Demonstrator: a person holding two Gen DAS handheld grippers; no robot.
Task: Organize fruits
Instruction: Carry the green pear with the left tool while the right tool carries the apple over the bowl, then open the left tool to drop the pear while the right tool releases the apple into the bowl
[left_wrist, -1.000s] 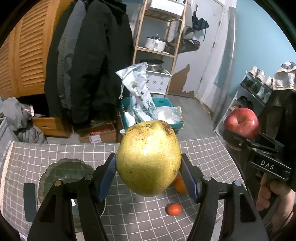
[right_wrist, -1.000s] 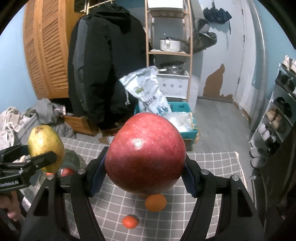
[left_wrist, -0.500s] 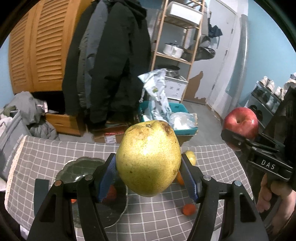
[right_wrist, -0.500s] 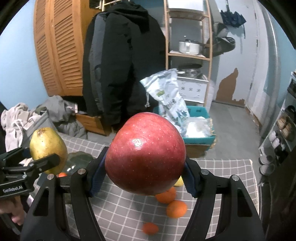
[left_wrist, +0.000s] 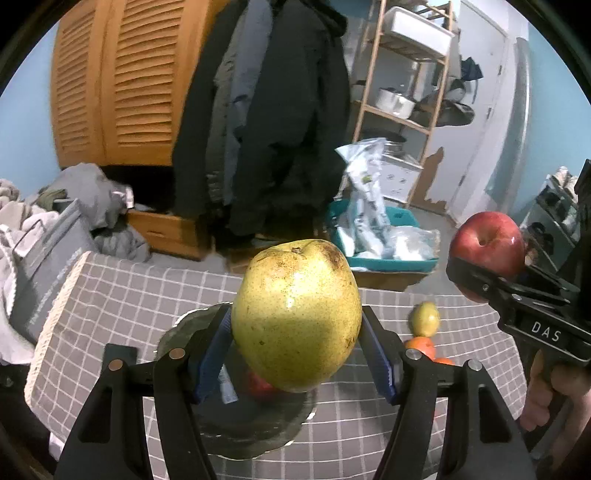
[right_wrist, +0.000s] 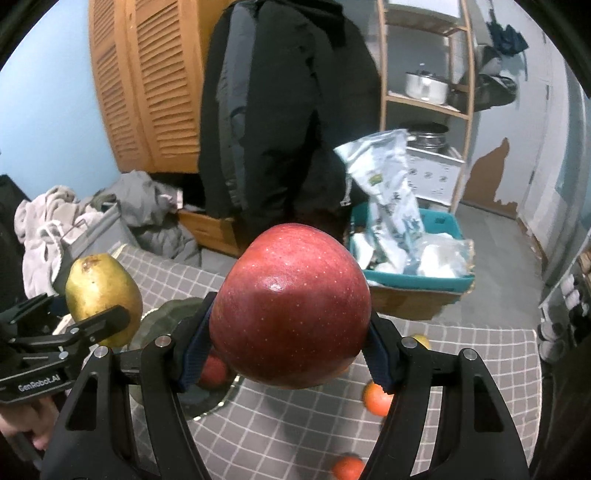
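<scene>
Yellow-green and speckled, the large pear (left_wrist: 297, 317) sits pinched in our left gripper (left_wrist: 295, 350), above the dark glass plate (left_wrist: 251, 432) on the grey checked tablecloth (left_wrist: 122, 291); our right gripper (right_wrist: 291, 354) clamps the big red apple (right_wrist: 290, 314); we should lower the pear gently, clear of the small red fruit (left_wrist: 260, 386) already there; the grippers read "DAS" and "GenRobot.AI".

left gripper (left_wrist: 297, 350): black frame, silver screws | fingers (left_wrist: 210, 350): blue ribbed | "DAS" marking
</scene>
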